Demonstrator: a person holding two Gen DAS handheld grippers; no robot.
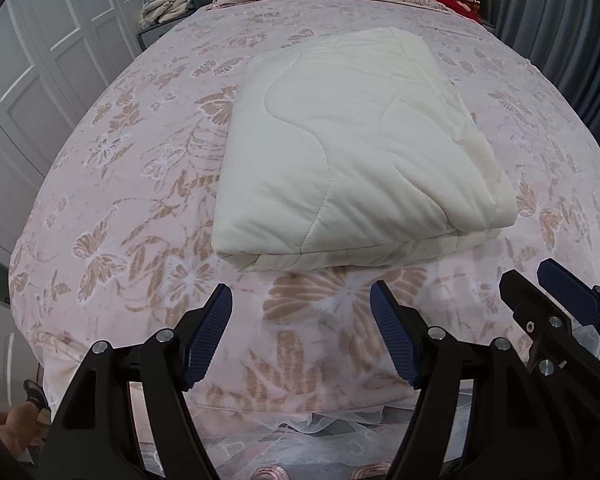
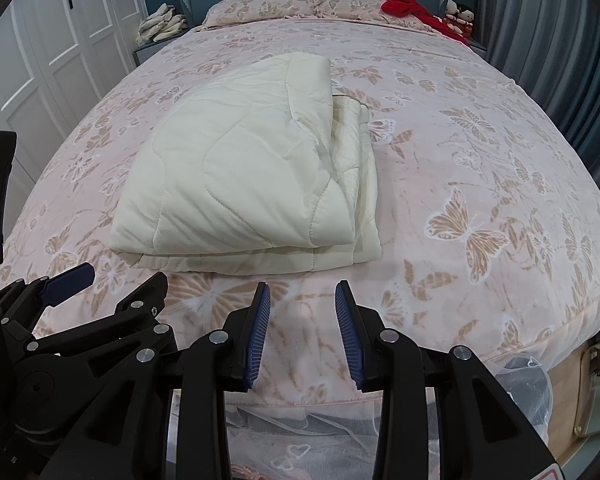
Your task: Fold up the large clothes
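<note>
Nearest the cameras, the left gripper [image 1: 301, 304] hangs over the foot of the bed [image 1: 100, 184] with its blue pads spread wide and nothing between them. The right gripper [image 2: 302, 296] sits just beside it, jaws parted more narrowly, also holding nothing (each one shows at the edge of the other's view). Neither touches any cloth.

Just beyond the fingertips lies the quilt [image 1: 340, 152], cream and stitched in wavy lines, resting on the butterfly-print bedspread a little left of the bed's middle. It is stacked in several layers as a compact, roughly rectangular bundle. Its near edge is fairly even; along its right side, seen from the right wrist, the layers step out a bit and are not flush.

By the look of it the folding is essentially finished. What may remain is tidying that right edge, or one more fold if a smaller bundle is wanted.

Farther back are the pillows [image 2: 260, 6] at the headboard, a red garment [image 2: 412, 10] near the far right corner, and a pale heap of cloth [image 2: 162, 22] on the nightstand at left
</note>
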